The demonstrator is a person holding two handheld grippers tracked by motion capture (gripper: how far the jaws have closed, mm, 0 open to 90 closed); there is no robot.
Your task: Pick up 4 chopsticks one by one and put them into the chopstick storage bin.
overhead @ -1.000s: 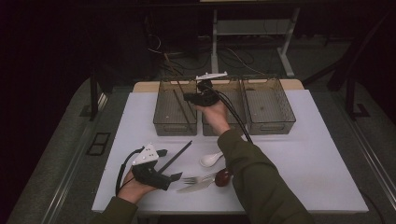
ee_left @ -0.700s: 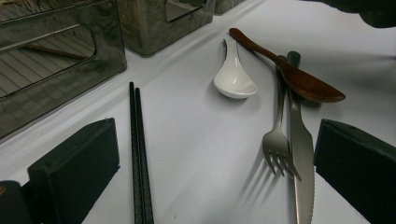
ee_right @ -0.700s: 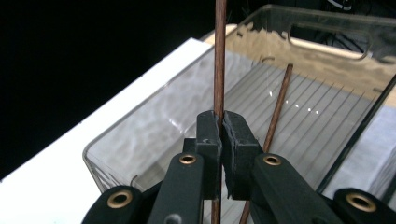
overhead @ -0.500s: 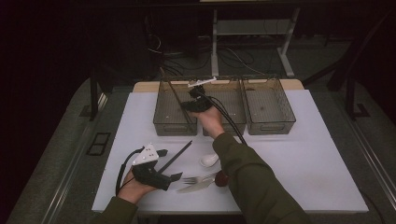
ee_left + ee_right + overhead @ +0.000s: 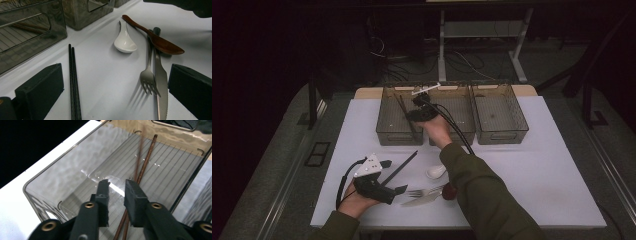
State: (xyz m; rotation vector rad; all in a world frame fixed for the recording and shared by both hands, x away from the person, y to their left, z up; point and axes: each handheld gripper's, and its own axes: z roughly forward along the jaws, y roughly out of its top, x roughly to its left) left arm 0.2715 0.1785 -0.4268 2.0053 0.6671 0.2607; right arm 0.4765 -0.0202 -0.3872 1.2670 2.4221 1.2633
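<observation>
Brown chopsticks (image 5: 140, 172) lie on the ribbed floor of the leftmost clear bin (image 5: 388, 120), running toward 1 o'clock in the right gripper view, one of them blurred. The right gripper (image 5: 117, 187) hangs above that bin with its jaws parted by a narrow gap and nothing between them. In the high view the right gripper (image 5: 421, 111) sits at 12 o'clock of the table (image 5: 537, 170), the right arm stretched far forward, hand (image 5: 437, 129) over the bins' near wall, green sleeve (image 5: 482, 190) crossing the cutlery.

The left gripper (image 5: 394, 192) rests low at 7 o'clock, wrist flat on the table, jaws spread wide and empty. Between them lie black chopsticks (image 5: 73, 85), a fork (image 5: 149, 75) and a knife (image 5: 161, 85); beyond, a white soup spoon (image 5: 125, 42) and a wooden spoon (image 5: 155, 40).
</observation>
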